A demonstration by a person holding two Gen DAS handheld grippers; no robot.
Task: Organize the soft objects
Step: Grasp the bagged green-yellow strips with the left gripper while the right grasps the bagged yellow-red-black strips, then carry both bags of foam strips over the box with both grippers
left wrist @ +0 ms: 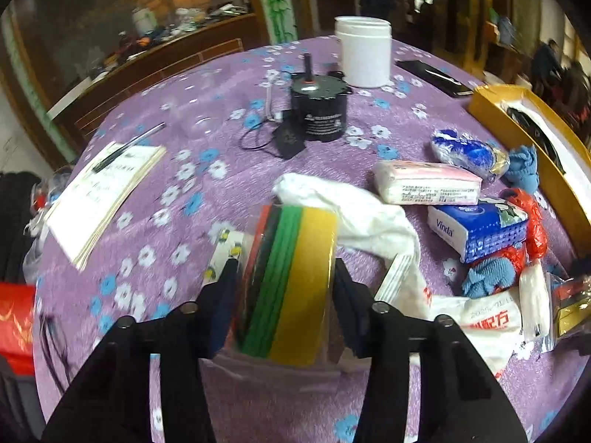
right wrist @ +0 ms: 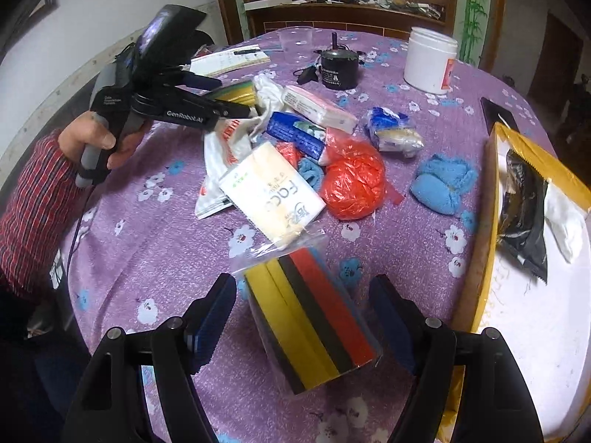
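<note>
My left gripper [left wrist: 284,277] is shut on a bagged pack of sponges [left wrist: 291,288], green and yellow, held above the purple tablecloth. In the right wrist view the left gripper [right wrist: 236,105] holds that pack [right wrist: 236,92] at the pile's far left. My right gripper [right wrist: 303,302] is open around a second bagged sponge pack [right wrist: 310,321], yellow, black and red, lying on the cloth; the pads do not touch it. The pile holds tissue packs [right wrist: 273,192] [right wrist: 317,107] [right wrist: 295,133], a red plastic bag [right wrist: 351,181], a blue cloth [right wrist: 441,182] and white bags [left wrist: 354,206].
A yellow-rimmed tray [right wrist: 491,192] at the right holds a black packet [right wrist: 524,214] and a white piece. A black motor [right wrist: 338,68], white jar [right wrist: 428,59], clear cup [right wrist: 295,38], phone [right wrist: 496,112] and papers with a pen [left wrist: 99,199] lie on the table.
</note>
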